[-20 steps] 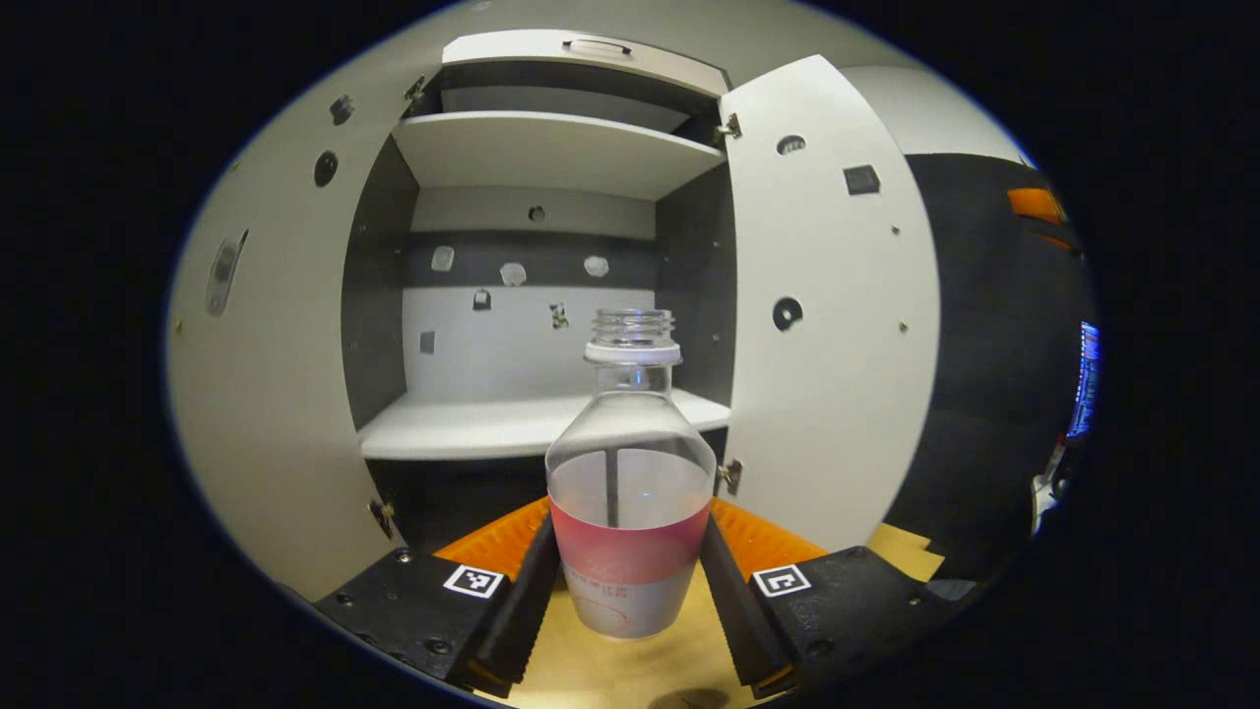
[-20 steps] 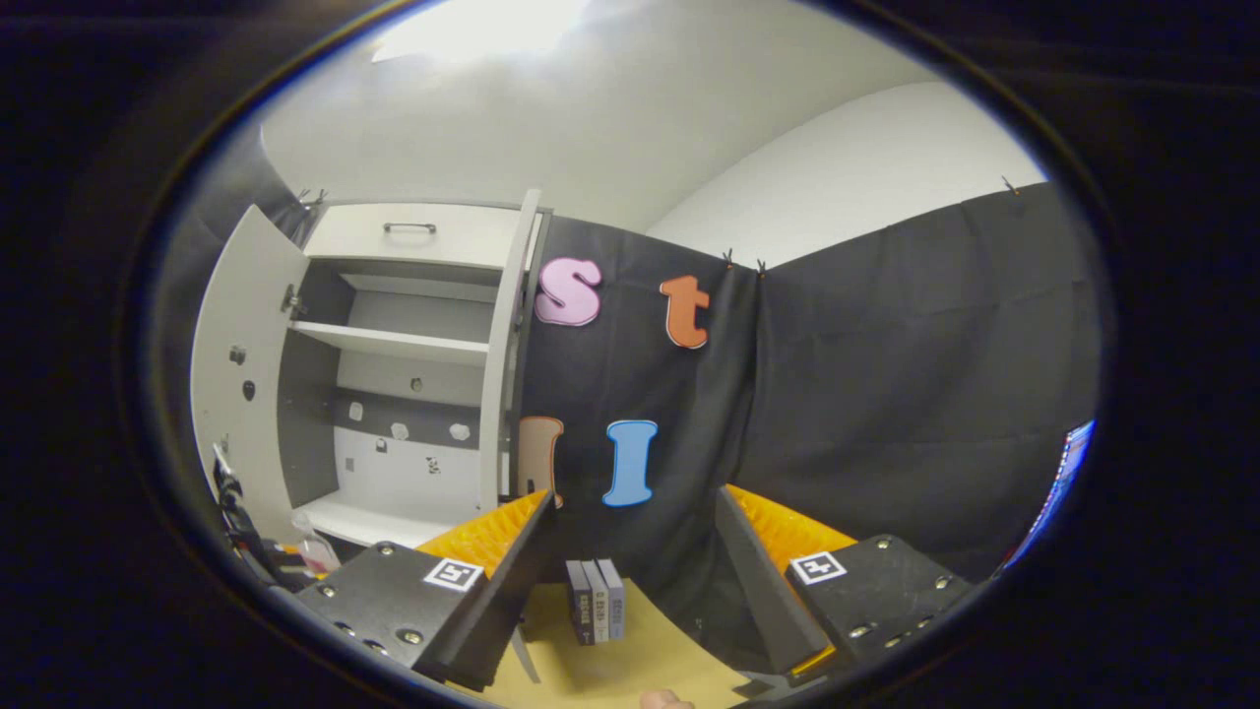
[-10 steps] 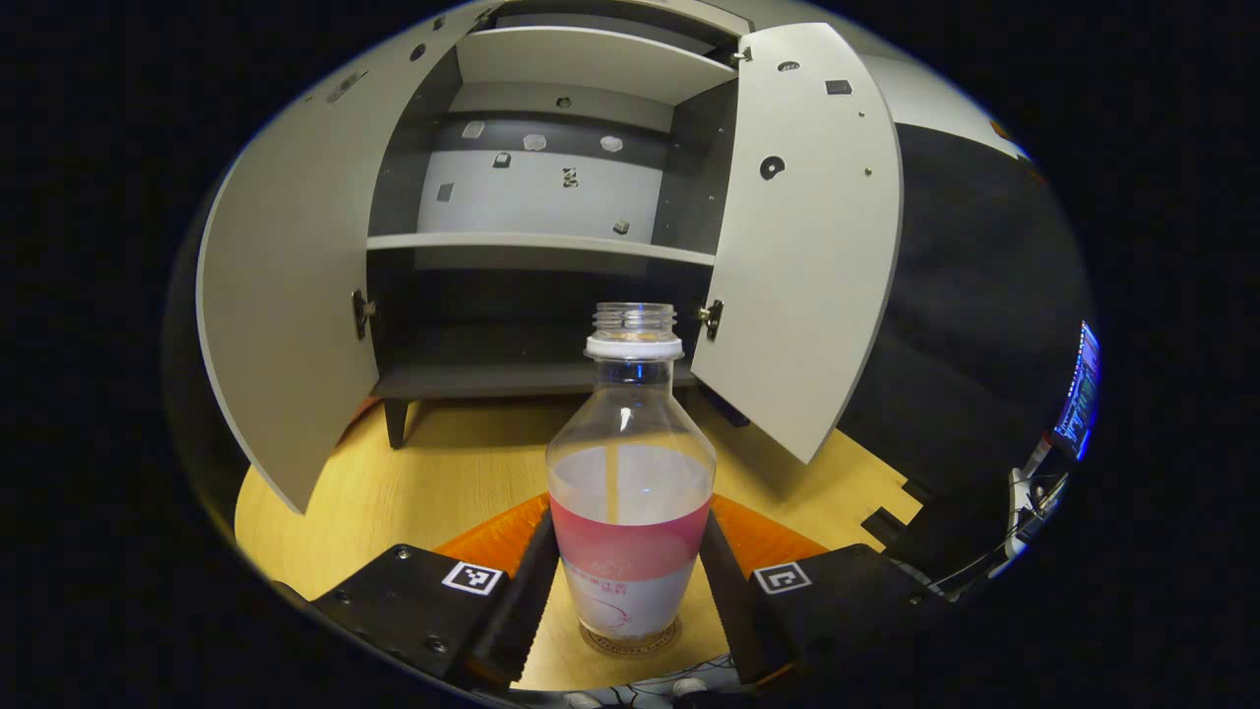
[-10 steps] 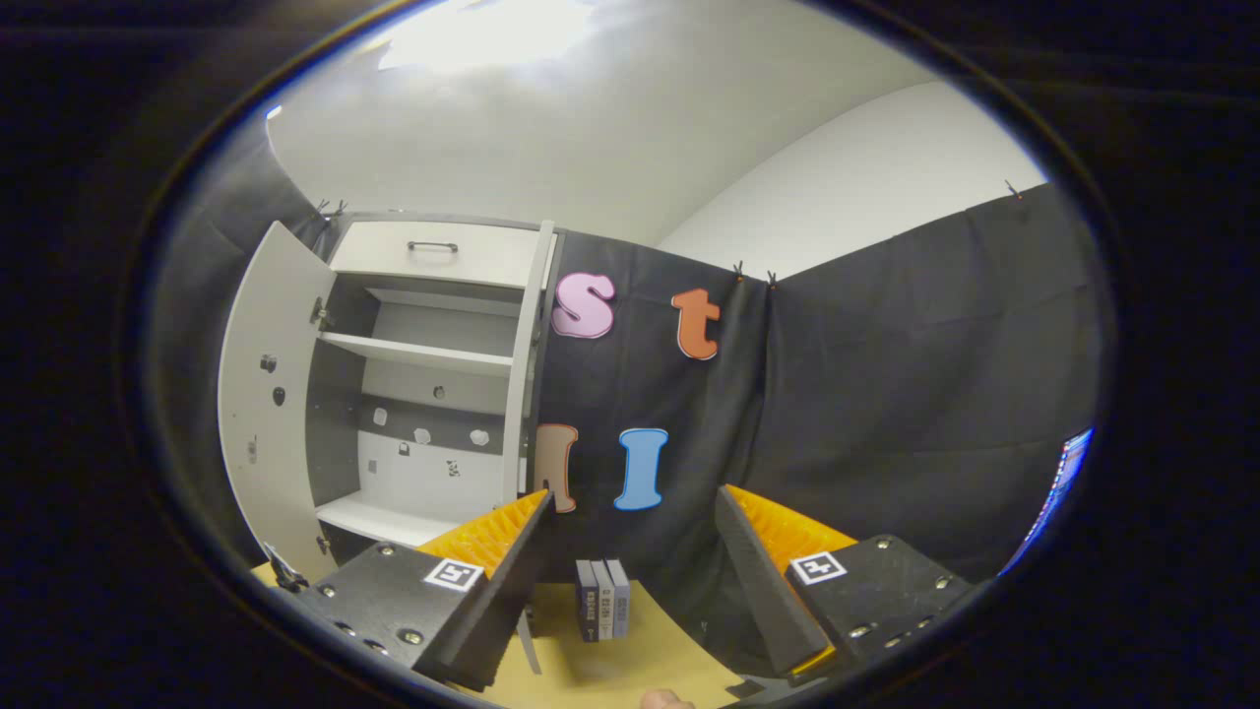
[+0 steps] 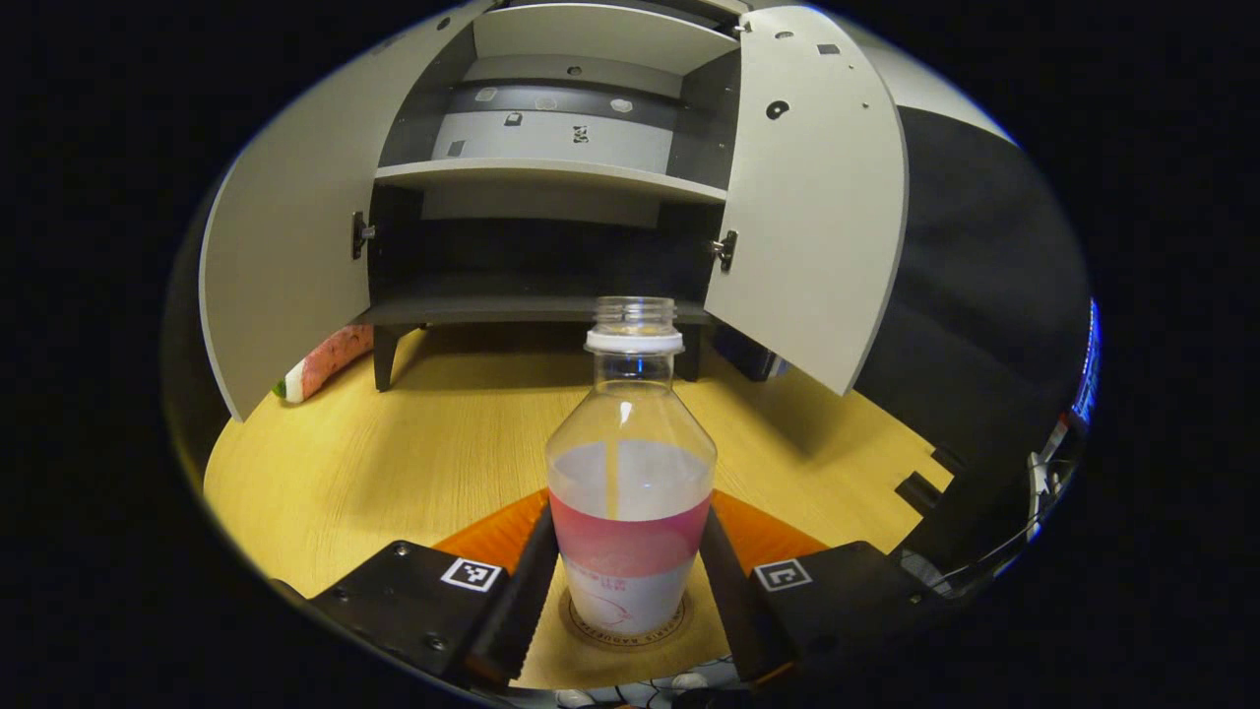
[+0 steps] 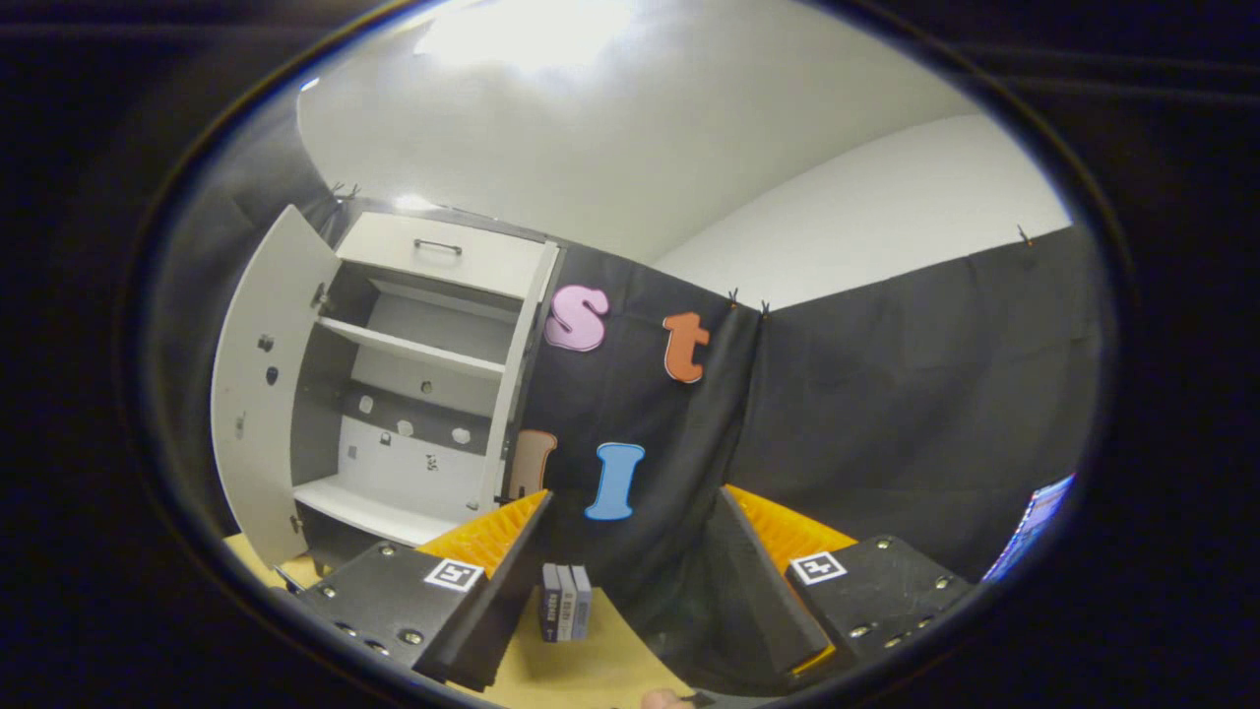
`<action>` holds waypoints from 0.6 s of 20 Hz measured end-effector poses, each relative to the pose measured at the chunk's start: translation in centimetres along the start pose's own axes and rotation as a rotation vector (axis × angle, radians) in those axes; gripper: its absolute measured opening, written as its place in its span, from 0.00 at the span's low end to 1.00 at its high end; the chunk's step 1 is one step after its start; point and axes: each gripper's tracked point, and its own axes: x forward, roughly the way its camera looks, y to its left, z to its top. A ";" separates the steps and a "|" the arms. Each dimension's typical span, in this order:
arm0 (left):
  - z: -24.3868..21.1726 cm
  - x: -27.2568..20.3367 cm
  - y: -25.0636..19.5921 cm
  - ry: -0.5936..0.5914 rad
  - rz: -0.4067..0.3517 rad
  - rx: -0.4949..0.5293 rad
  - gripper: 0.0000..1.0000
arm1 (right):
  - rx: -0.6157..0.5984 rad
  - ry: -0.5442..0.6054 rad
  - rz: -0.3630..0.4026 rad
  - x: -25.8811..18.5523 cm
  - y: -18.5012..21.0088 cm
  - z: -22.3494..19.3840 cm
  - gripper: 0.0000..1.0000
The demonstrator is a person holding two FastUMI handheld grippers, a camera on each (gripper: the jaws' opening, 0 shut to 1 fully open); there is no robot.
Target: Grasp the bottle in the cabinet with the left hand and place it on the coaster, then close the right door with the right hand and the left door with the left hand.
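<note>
L gripper (image 5: pixel 630 581) jaws clamped on uncapped bottle (image 5: pixel 630 492), base on coaster (image 5: pixel 591 632). R gripper (image 6: pixel 630 581) jaws apart, empty. Risk: uneven release tips bottle, liquid spills onto desk (image 5: pixel 413 463).

Legible text: none; print on bottle (image 5: pixel 630 551) label, coaster (image 5: pixel 630 630) rim and book spines (image 6: pixel 566 615) too small to read.

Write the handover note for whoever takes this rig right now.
Left gripper: shut on the bottle, which stands upright on the coaster.
Right gripper: open, holds nothing, facing the cabinet from a distance.
Done: bottle out of the cabinet and onto the coaster.
Left: release the bottle, then close the right door with the right gripper and the left door with the left.
</note>
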 end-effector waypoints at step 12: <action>-2.8 -1.0 -0.3 -0.013 0.071 0.060 0.82 | -0.011 0.022 0.035 1.4 1.6 -0.9 0.93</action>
